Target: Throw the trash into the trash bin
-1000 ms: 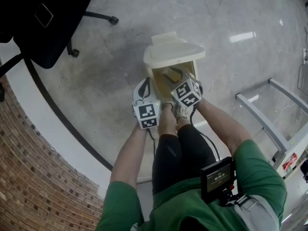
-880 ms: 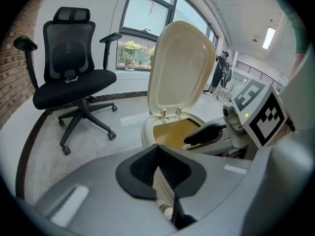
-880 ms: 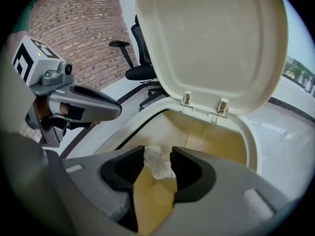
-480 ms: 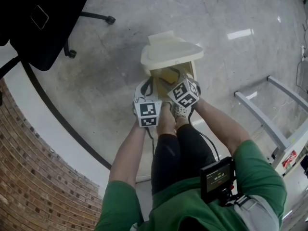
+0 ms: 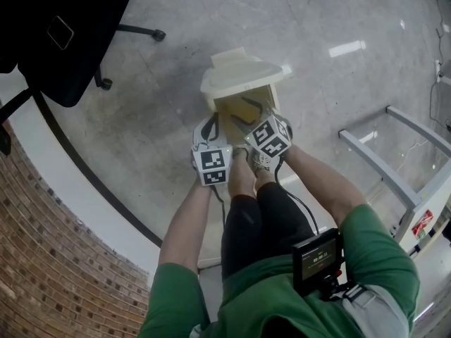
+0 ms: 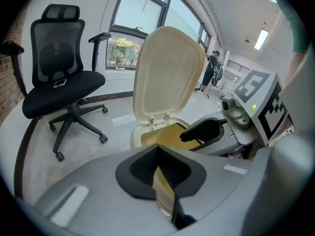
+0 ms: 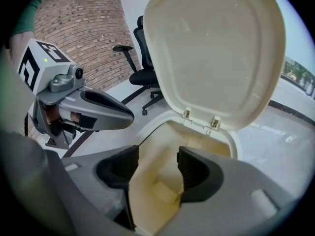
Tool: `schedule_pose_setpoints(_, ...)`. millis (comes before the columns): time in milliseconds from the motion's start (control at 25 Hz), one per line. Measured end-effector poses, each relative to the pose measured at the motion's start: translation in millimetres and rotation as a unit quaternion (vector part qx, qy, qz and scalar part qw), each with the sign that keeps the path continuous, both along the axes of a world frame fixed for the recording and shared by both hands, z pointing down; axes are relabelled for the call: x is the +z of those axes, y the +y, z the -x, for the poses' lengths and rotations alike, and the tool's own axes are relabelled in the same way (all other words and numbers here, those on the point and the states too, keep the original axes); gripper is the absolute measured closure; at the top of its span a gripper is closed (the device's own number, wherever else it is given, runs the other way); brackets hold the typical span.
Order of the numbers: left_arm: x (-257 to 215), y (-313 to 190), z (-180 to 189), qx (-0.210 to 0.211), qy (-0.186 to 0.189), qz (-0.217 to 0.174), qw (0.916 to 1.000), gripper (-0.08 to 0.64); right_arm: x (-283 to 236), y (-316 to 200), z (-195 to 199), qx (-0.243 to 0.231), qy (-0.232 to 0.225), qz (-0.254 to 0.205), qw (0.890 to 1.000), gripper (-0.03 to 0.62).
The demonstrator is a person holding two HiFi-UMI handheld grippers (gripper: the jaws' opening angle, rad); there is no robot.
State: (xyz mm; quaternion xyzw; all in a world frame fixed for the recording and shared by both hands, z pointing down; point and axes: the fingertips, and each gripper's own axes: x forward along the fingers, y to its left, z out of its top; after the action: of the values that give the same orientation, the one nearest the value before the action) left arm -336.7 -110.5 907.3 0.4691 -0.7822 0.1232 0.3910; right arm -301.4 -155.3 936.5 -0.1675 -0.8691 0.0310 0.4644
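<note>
Over open trash bin, right tongs agape.

The person wears a green short-sleeved shirt, black trousers and pale shoes. A black box with a small lit screen sits on the chest, beside a grey strap. The left gripper and the right gripper each have a smooth grey shell. Black ribbed pads line the inner faces of the jaws. Behind the jaws of each gripper sits a white cube with black square markers and a small green light on one face. A thin black cable trails back from the right gripper.
</note>
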Motion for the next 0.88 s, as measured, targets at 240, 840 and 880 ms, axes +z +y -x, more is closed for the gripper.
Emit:
schedule_pose_setpoints(240,-49.3,0.5,7.8,-0.006,-0.018,-0.003,0.9998,0.554,-56.8,-11.9,-0.4,0.017,-0.014,0.002,1.000,0.360)
schedule_pose_setpoints(840,-249.9,-14.8,26.7,-0.031,-0.108,-0.093,0.9893,0.554,-263.0,-47.5,6.7,0.048,-0.148,-0.040,0.987,0.585)
schedule_pose_setpoints(880,-265.1,-16.6,26.6,-0.032,-0.118,-0.100,0.9874,0.554,-277.9,-49.2,5.5,0.051,-0.160,-0.039,0.985,0.587)
